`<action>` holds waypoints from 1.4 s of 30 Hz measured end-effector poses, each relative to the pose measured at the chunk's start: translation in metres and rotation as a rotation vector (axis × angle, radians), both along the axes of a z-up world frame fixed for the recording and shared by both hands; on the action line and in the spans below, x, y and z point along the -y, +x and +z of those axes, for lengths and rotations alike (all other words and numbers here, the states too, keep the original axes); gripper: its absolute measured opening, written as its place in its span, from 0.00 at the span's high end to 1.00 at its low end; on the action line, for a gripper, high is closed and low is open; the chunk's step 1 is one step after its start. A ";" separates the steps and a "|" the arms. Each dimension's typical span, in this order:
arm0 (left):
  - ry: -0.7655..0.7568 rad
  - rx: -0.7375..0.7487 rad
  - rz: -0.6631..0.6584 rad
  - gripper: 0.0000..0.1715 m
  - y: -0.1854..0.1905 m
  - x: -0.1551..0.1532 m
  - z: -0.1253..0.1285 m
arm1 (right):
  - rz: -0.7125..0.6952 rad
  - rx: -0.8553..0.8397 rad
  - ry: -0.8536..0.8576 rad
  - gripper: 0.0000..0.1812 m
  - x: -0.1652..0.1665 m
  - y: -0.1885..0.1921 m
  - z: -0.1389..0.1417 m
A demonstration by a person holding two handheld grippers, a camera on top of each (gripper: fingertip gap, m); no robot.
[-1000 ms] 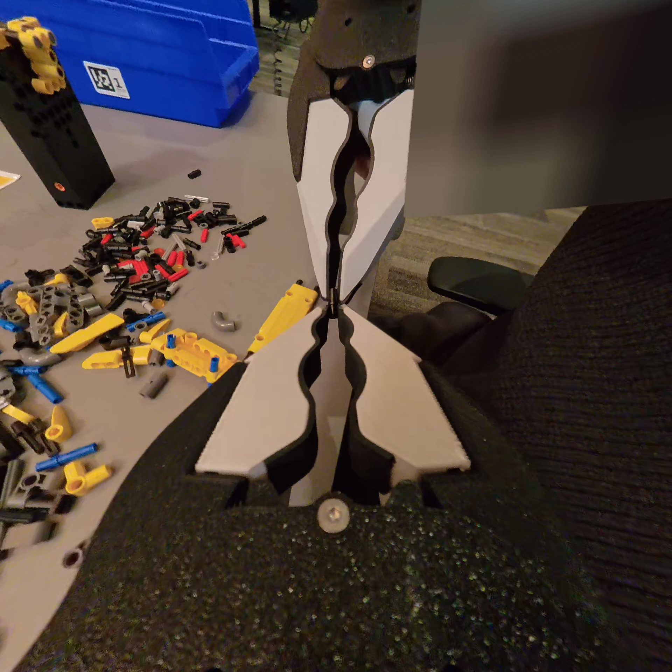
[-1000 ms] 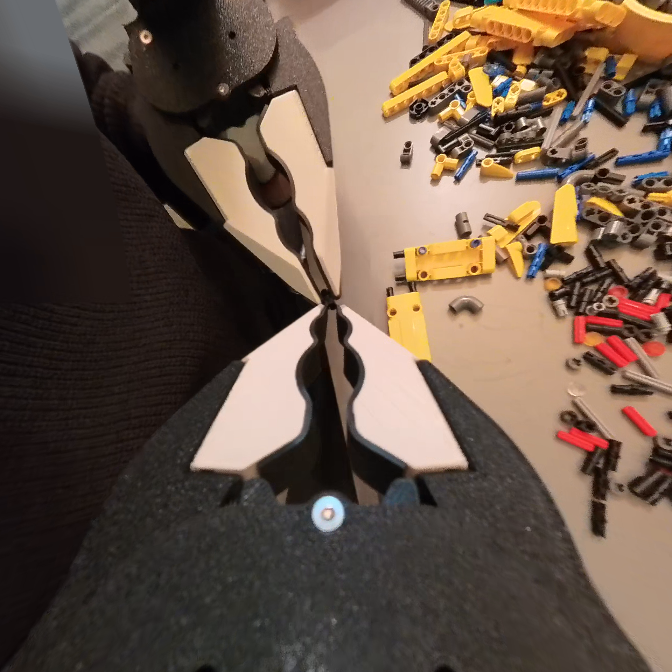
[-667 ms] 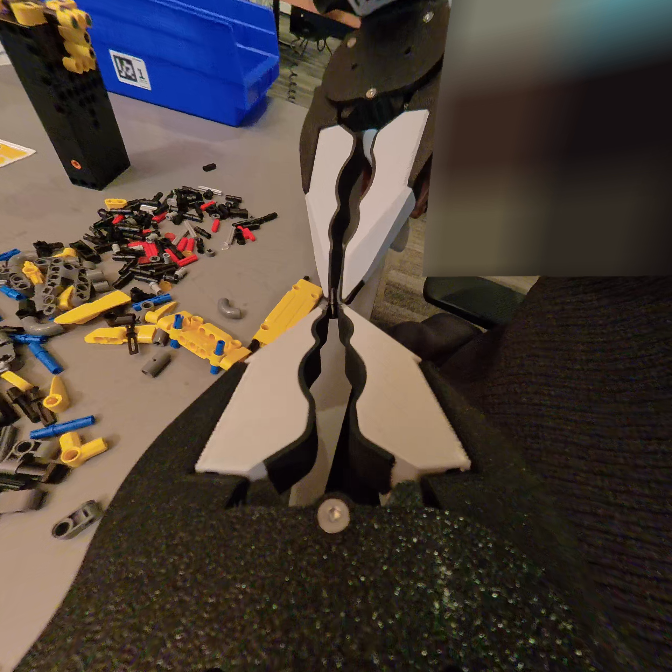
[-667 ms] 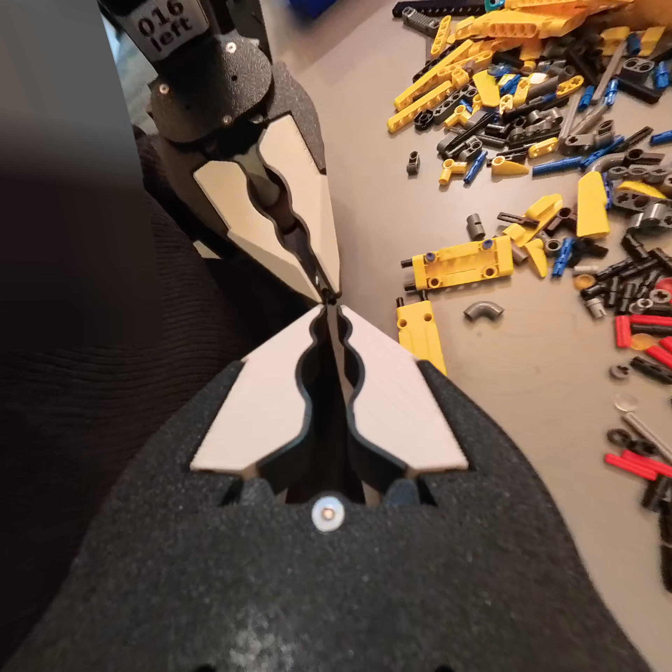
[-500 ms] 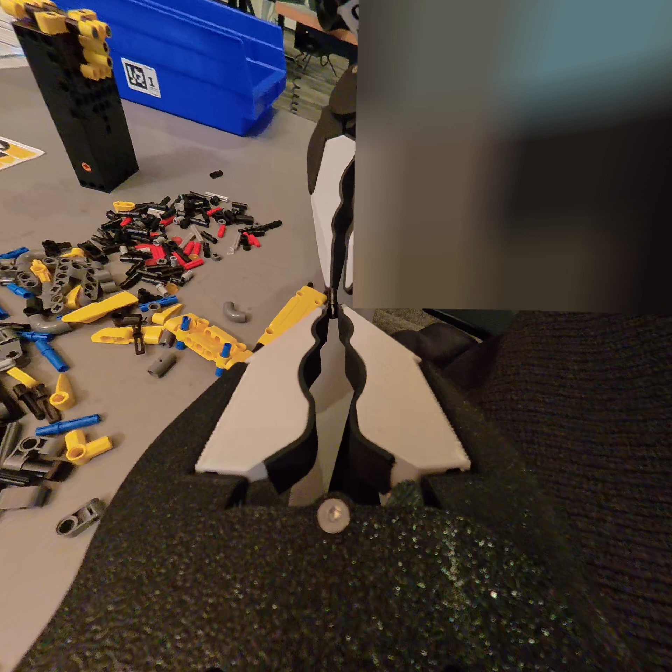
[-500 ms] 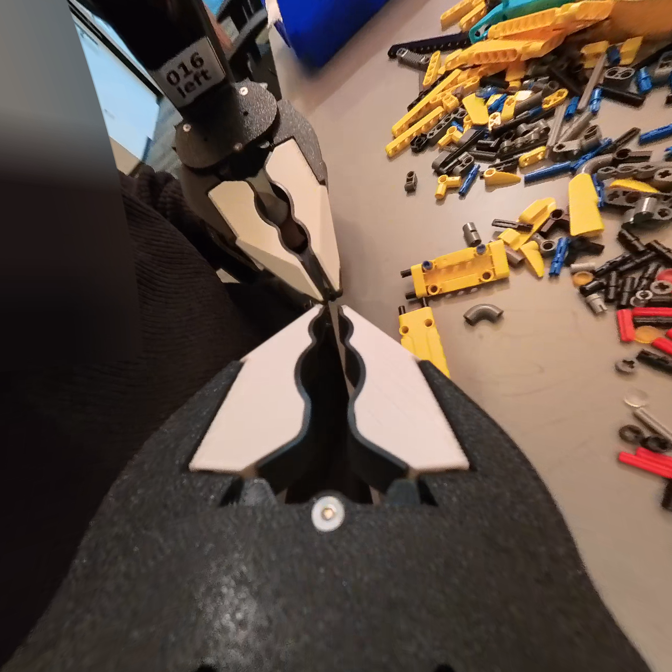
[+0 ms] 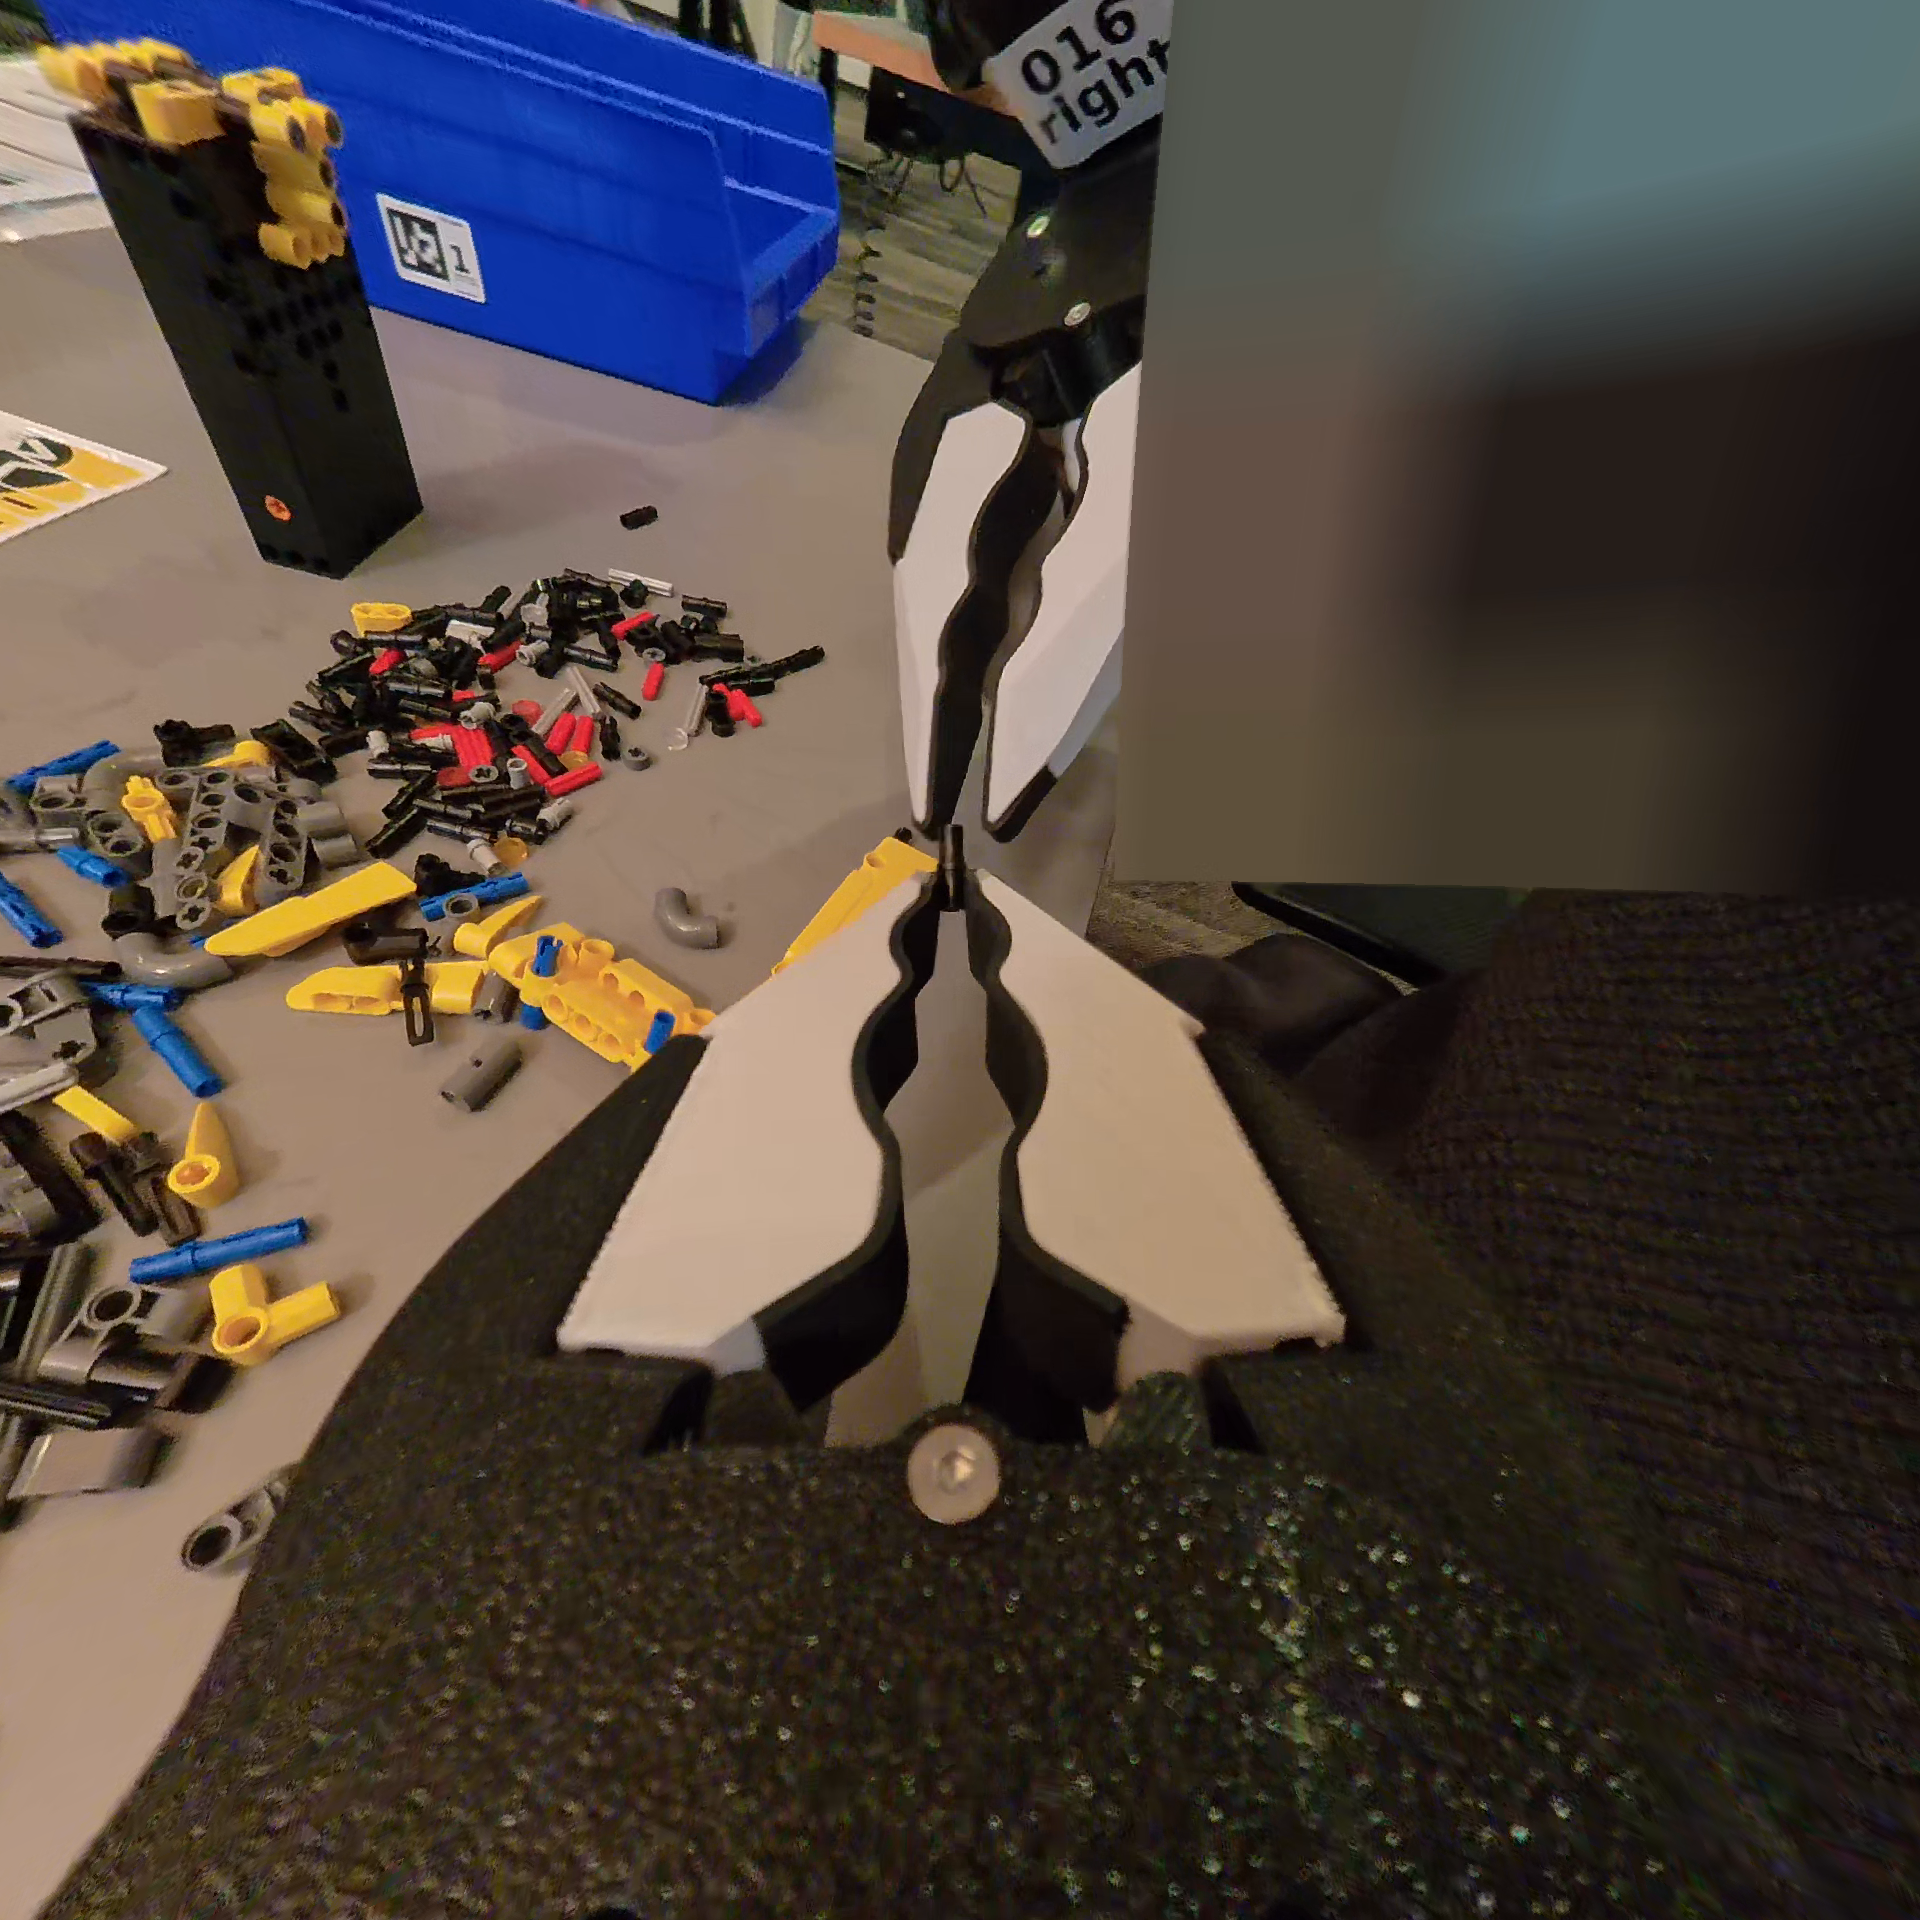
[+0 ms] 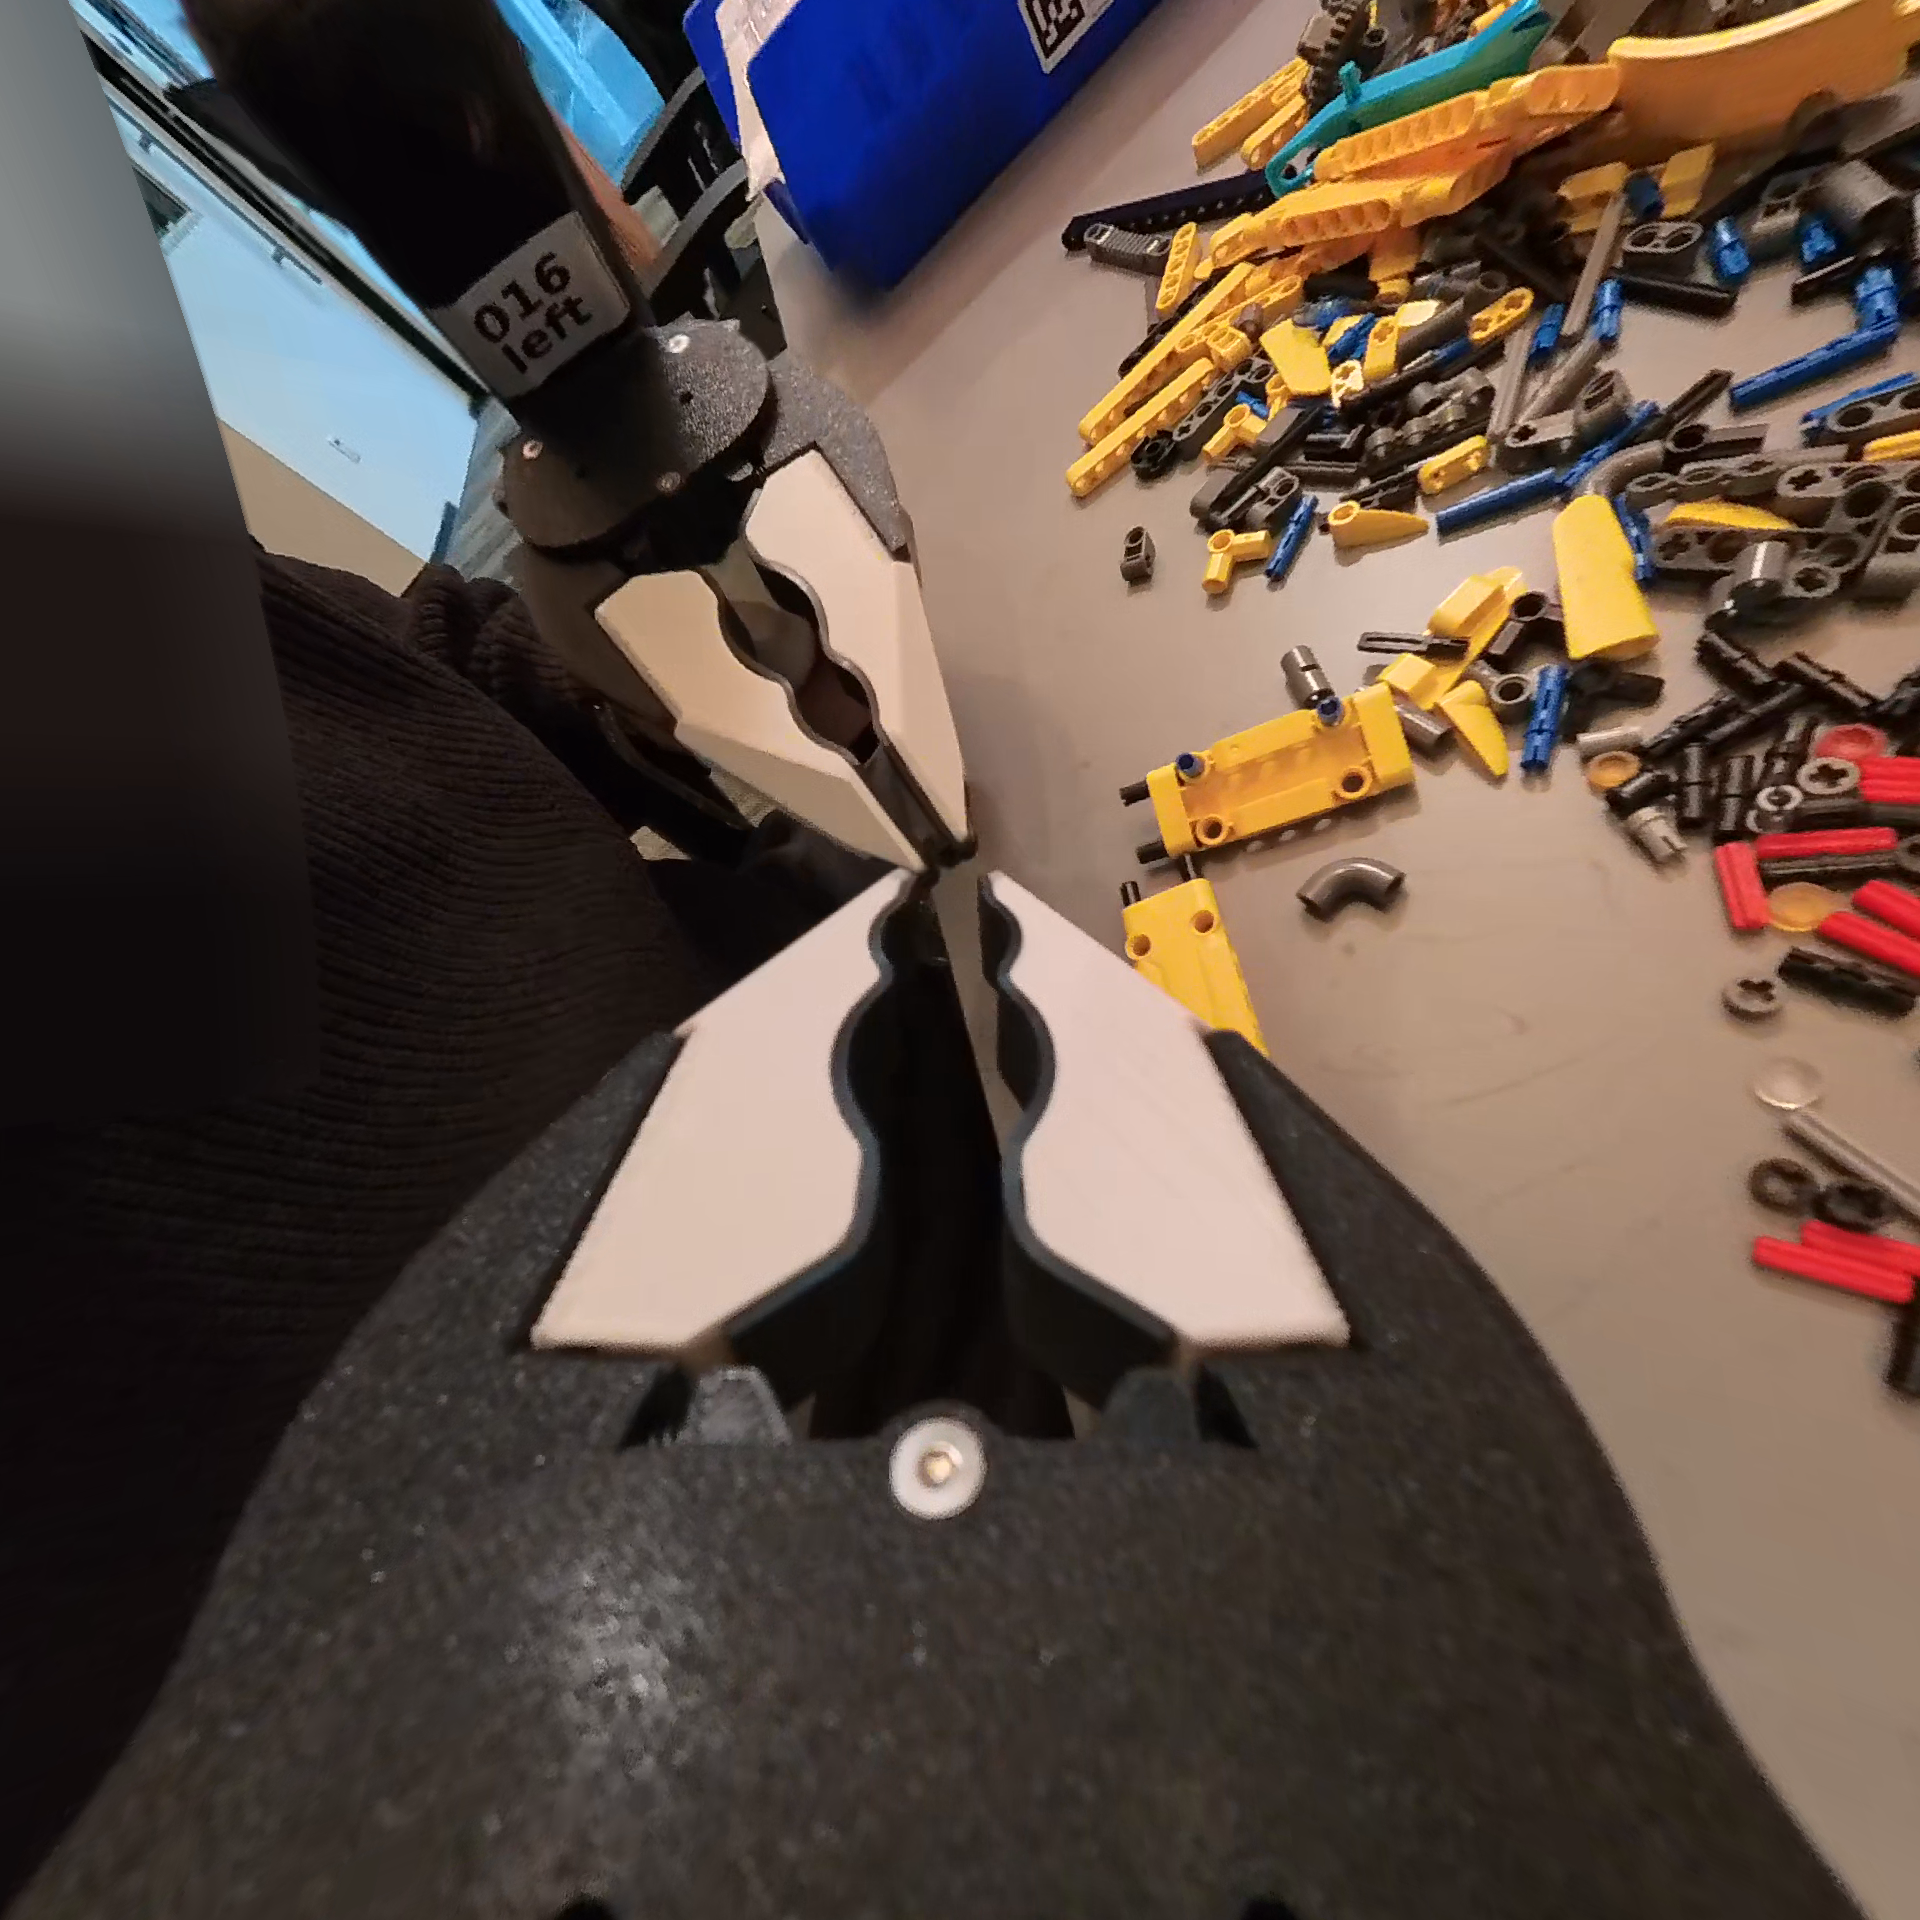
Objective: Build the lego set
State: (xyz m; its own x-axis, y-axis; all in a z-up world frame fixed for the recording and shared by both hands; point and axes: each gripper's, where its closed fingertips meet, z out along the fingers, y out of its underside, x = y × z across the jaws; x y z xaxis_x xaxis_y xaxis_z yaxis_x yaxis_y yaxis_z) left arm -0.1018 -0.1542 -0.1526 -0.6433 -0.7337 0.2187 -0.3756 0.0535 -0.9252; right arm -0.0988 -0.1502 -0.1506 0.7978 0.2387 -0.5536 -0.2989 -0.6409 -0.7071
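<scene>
grey table (image 7: 582,488), parts upper left. my left gripper (image 7: 948,883) pinches a small black pin (image 7: 950,844); right gripper (image 8: 940,883) slightly open, empty, tip-to-tip.

Left gripper (image 7: 951,894): speckled black body, two pale grey tapered fingers (image 7: 790,1122) with wavy black inner edges, silver screw (image 7: 953,1472) at their base. Right gripper (image 8: 940,883): identical build. Black ribbed-knit sleeve (image 8: 343,935) beside it.
</scene>
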 end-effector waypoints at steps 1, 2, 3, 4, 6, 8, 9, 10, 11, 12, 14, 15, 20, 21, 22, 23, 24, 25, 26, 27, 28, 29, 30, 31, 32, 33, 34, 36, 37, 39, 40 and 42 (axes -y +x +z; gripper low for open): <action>0.013 0.010 -0.002 0.98 0.000 0.001 0.000 | -0.001 -0.009 -0.006 0.93 0.000 0.000 0.000; 0.028 0.017 -0.006 0.98 0.000 0.003 0.000 | 0.001 -0.024 -0.014 0.93 0.000 -0.001 -0.001; 0.044 0.023 -0.009 0.98 0.000 0.005 -0.001 | 0.002 -0.047 -0.023 0.93 0.000 -0.002 -0.001; 0.056 0.032 -0.009 0.98 0.000 0.006 -0.001 | 0.002 -0.078 -0.029 0.94 0.000 -0.004 -0.001; 0.068 0.052 -0.008 0.98 0.000 0.009 0.000 | 0.001 -0.137 -0.042 0.94 0.000 -0.005 -0.001; 0.083 0.065 -0.002 0.98 0.000 0.009 0.000 | -0.006 -0.175 -0.048 0.95 0.000 -0.005 -0.001; 0.085 0.066 -0.002 0.98 0.000 0.010 0.000 | -0.009 -0.189 -0.048 0.96 0.000 -0.005 -0.001; 0.083 0.067 0.000 0.98 0.000 0.010 0.000 | -0.010 -0.197 -0.049 0.96 0.001 -0.005 -0.001; 0.077 0.069 0.000 0.98 0.000 0.011 0.001 | -0.008 -0.199 -0.046 0.97 0.001 -0.004 0.000; 0.067 0.071 0.004 0.98 0.001 0.011 0.002 | -0.005 -0.195 -0.042 0.97 0.002 -0.004 0.001; 0.050 0.065 0.025 0.96 0.003 0.009 0.002 | -0.008 -0.173 -0.033 0.97 0.003 -0.002 0.003; 0.052 0.060 0.042 0.92 0.005 0.006 0.001 | -0.015 -0.154 -0.032 0.98 0.004 0.001 0.003; 0.035 0.007 0.078 0.84 0.009 -0.005 -0.004 | -0.075 -0.004 -0.051 0.98 0.011 0.026 0.000; 0.035 -0.011 0.083 0.83 0.010 -0.007 -0.006 | -0.081 0.049 -0.069 0.98 0.013 0.031 -0.004; 0.044 -0.036 0.091 0.81 0.011 -0.008 -0.010 | -0.081 0.108 -0.090 0.98 0.016 0.035 -0.009; 0.057 -0.063 0.091 0.80 0.012 -0.009 -0.015 | -0.079 0.171 -0.112 0.98 0.019 0.038 -0.015; 0.071 -0.089 0.084 0.80 0.013 -0.008 -0.020 | -0.074 0.241 -0.135 0.98 0.022 0.042 -0.020; 0.090 -0.116 0.073 0.79 0.013 -0.006 -0.024 | -0.062 0.313 -0.161 0.98 0.025 0.045 -0.026; 0.113 -0.141 0.062 0.79 0.014 -0.004 -0.029 | -0.046 0.381 -0.187 0.98 0.029 0.047 -0.032; 0.137 -0.163 0.048 0.79 0.014 -0.001 -0.034 | -0.023 0.441 -0.208 0.98 0.031 0.047 -0.037; 0.158 -0.177 0.029 0.79 0.014 0.002 -0.037 | 0.003 0.487 -0.221 0.98 0.033 0.045 -0.041; 0.174 -0.184 0.012 0.79 0.015 0.004 -0.038 | 0.030 0.521 -0.227 0.98 0.034 0.041 -0.043; 0.189 -0.184 -0.001 0.78 0.016 0.006 -0.038 | 0.056 0.550 -0.231 0.98 0.035 0.038 -0.046; 0.207 -0.177 -0.006 0.78 0.019 0.006 -0.038 | 0.079 0.580 -0.233 0.98 0.035 0.035 -0.049; 0.227 -0.165 -0.006 0.77 0.023 0.005 -0.038 | 0.100 0.613 -0.235 0.98 0.035 0.033 -0.051; 0.250 -0.153 -0.004 0.75 0.027 0.003 -0.039 | 0.116 0.645 -0.238 0.98 0.035 0.032 -0.054; 0.275 -0.147 -0.003 0.75 0.030 0.001 -0.040 | 0.124 0.668 -0.236 0.98 0.034 0.032 -0.055; 0.322 -0.151 -0.010 0.75 0.034 -0.001 -0.046 | 0.130 0.680 -0.233 0.98 0.032 0.032 -0.054; 0.337 -0.164 -0.022 0.75 0.034 0.001 -0.050 | 0.131 0.680 -0.239 0.98 0.032 0.032 -0.054; 0.348 -0.196 -0.045 0.75 0.032 0.003 -0.056 | 0.135 0.679 -0.241 0.98 0.032 0.033 -0.054; 0.349 -0.206 -0.050 0.75 0.032 0.004 -0.057 | 0.139 0.680 -0.243 0.98 0.031 0.032 -0.053; 0.335 -0.229 -0.065 0.75 0.031 0.005 -0.059 | 0.153 0.687 -0.257 0.98 0.031 0.032 -0.054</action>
